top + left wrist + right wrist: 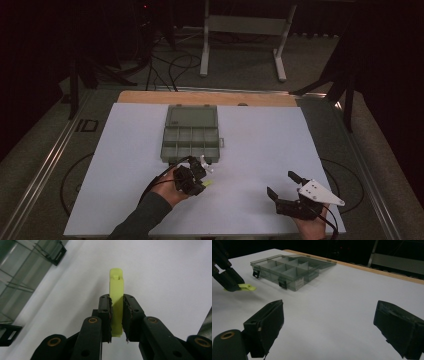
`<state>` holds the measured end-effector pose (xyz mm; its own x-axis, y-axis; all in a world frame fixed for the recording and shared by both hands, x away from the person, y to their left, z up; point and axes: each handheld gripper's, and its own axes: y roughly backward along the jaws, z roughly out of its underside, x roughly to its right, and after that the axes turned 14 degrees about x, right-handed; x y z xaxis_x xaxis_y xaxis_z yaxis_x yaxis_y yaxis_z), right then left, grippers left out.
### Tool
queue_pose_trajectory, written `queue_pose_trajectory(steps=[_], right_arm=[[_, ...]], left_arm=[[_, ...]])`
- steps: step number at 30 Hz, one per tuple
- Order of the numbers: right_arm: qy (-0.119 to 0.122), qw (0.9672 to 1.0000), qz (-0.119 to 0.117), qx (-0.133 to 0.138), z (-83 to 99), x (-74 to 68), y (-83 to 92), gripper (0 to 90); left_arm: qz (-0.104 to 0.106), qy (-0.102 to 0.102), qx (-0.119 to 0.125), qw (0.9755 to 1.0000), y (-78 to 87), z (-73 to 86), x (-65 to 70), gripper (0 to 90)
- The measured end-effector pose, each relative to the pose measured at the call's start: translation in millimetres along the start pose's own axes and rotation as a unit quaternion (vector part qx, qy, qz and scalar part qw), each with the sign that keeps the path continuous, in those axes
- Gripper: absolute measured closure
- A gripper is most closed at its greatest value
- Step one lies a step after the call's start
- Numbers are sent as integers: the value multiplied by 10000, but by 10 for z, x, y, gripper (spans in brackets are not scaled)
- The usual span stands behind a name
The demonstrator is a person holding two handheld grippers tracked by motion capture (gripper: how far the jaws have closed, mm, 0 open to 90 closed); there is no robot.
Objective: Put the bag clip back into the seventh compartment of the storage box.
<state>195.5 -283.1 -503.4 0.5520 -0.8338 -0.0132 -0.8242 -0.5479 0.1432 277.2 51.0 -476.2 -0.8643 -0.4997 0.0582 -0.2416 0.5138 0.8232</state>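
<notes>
A small yellow-green plastic piece (116, 297) is pinched between the black jaws of my left gripper (117, 322), which is shut on it just above the white sheet. In the high view that left gripper (200, 184) sits just in front of an open grey compartment box (192, 134), with the yellow-green piece (206, 184) poking out to the right. From the right gripper view the piece (246, 287) shows at the far left, near the box (287, 271). My right gripper (281, 186) rests at the near right with its jaws wide apart and nothing between them.
The box's lid lies flat behind its several compartments. A white sheet (260, 145) covers the wooden table, whose far edge (207, 96) is bare. Beyond the table are cables and a white stand (240, 35) on the floor.
</notes>
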Motion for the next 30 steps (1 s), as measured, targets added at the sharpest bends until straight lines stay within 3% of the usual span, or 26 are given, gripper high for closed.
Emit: queue_pose_trajectory(steps=[30], right_arm=[[3,10000,-2,2,2,-1,-4,90]], left_arm=[[-184,242,182,9994,218,-118,-169,787]])
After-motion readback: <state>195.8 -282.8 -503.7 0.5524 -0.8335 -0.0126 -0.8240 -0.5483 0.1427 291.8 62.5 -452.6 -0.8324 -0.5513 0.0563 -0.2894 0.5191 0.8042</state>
